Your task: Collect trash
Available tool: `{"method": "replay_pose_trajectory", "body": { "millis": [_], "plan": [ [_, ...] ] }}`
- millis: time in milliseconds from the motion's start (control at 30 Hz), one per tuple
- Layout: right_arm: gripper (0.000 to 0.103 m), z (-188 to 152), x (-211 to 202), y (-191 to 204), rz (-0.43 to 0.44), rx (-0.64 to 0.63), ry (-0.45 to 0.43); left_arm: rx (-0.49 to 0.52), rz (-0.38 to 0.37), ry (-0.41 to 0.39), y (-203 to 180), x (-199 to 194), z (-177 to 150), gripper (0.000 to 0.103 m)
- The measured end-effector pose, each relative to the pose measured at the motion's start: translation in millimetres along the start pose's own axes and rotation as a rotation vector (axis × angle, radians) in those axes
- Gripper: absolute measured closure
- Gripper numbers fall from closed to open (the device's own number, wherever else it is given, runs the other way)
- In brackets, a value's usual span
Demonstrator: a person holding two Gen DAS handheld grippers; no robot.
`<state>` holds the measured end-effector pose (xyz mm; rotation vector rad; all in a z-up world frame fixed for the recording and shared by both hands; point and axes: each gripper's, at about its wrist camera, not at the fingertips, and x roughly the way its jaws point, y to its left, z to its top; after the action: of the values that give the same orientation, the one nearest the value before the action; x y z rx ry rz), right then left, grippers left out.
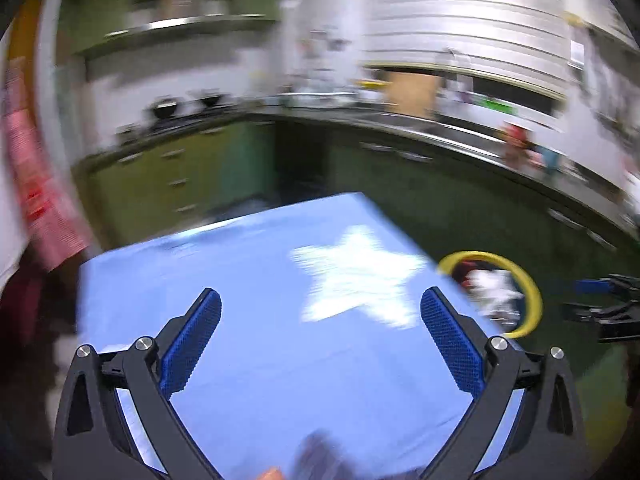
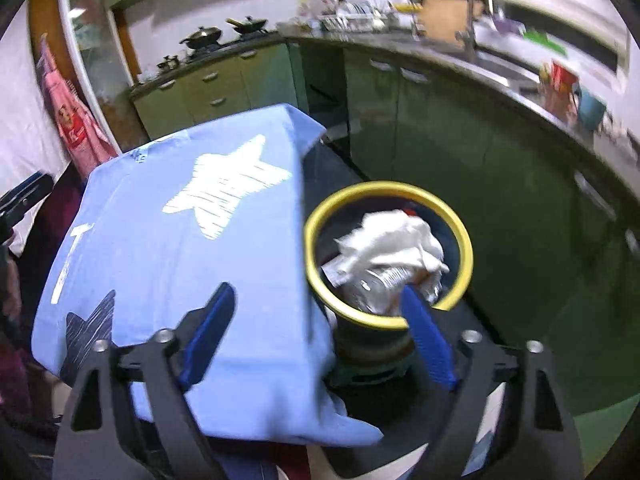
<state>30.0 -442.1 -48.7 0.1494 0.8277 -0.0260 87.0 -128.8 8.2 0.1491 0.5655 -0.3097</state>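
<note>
Blue cloth [image 2: 172, 240] with a white star covers the tabletop [image 1: 256, 280] that fills the ground beneath both claws. Nearest, the left claw [image 1: 320, 312] hangs over that cloth with its jaws spread wide and nothing between them. Likewise the right claw [image 2: 316, 312] gapes empty, its right finger at the near rim of a yellow-rimmed bin [image 2: 316, 216]. Just ahead inside lie crumpled white paper [image 2: 396, 240] and a clear plastic bottle [image 2: 376, 284]. Beyond runs a green kitchen counter [image 2: 440, 52].
</note>
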Motion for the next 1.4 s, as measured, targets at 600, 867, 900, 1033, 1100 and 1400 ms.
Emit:
{"method": "replay_pose_trajectory", "body": {
  "millis": [600, 867, 900, 1033, 1100, 1400],
  "plan": [
    [0.006, -16.4, -90.7, 74.6, -0.057, -0.053, -0.250, -0.207, 0.229, -0.118, 106.6, -156.4, -59.5, 0.005],
    [0.006, -22.9, -97.8, 80.2, -0.058, -0.056, -0.253, -0.202, 0.203, -0.096, 100.2, -159.1, -65.5, 0.005],
    [0.006, -23.6, -97.9, 80.1, -0.057, -0.055, -0.254, -0.203, 0.200, -0.093, 99.1, -157.7, -64.6, 0.005],
    [0.006, -24.3, -100.1, 80.3, -0.064, -0.052, -0.261, -0.203, 0.190, -0.089, 97.6, -155.2, -64.0, 0.005],
    [0.006, -25.0, -99.6, 79.5, -0.065, -0.050, -0.260, -0.202, 0.184, -0.086, 96.5, -153.5, -63.2, 0.005],
    [0.006, -25.2, -96.9, 79.3, -0.064, -0.048, -0.253, -0.192, 0.170, -0.076, 92.5, -147.1, -62.7, 0.005]
  ]
}}
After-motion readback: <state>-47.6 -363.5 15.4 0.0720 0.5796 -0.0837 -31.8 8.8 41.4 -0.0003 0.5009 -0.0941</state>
